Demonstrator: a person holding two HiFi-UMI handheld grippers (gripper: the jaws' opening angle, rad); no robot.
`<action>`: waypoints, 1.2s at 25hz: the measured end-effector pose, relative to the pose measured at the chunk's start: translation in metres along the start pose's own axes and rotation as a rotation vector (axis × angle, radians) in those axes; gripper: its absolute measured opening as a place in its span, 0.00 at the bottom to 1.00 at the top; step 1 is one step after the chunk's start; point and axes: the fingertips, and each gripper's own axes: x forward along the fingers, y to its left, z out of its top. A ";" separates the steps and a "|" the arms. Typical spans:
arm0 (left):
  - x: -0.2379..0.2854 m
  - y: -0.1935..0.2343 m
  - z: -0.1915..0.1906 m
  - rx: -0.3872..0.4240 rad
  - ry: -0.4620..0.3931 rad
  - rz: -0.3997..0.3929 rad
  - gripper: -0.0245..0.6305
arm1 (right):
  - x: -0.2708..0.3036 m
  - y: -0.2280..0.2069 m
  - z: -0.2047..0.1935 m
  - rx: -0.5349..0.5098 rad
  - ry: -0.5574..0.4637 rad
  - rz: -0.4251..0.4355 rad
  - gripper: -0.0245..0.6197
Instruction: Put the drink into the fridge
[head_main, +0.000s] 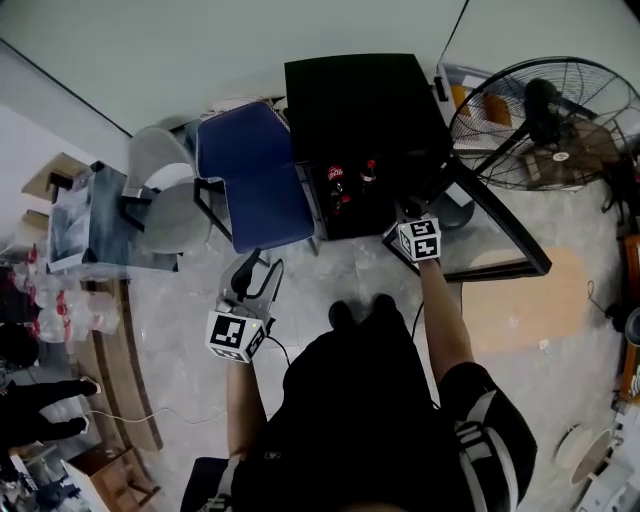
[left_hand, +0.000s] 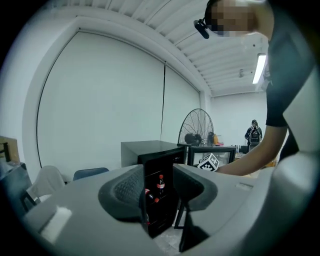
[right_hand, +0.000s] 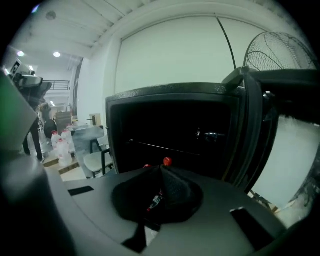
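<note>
The black mini fridge stands open, its glass door swung out to the right. Cola bottles with red caps stand inside on the lower shelf; one bottle shows through the left gripper's gap, and a red cap shows just over the right gripper's jaws. My right gripper is at the fridge mouth beside the door hinge, its jaws shut with nothing between them. My left gripper hangs back from the fridge, jaws apart and empty.
A blue chair stands just left of the fridge, with a grey chair and a glass table beyond it. A large floor fan is at the right behind the door. Water bottles line the left side.
</note>
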 end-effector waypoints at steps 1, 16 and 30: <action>0.000 -0.001 -0.001 0.000 0.000 -0.002 0.30 | -0.005 0.002 0.001 -0.005 -0.003 0.009 0.04; 0.020 -0.068 0.017 0.014 -0.031 -0.029 0.05 | -0.112 0.023 0.011 -0.154 -0.056 0.137 0.04; 0.020 -0.148 0.026 0.038 -0.018 0.017 0.04 | -0.198 0.040 0.020 -0.231 -0.154 0.275 0.04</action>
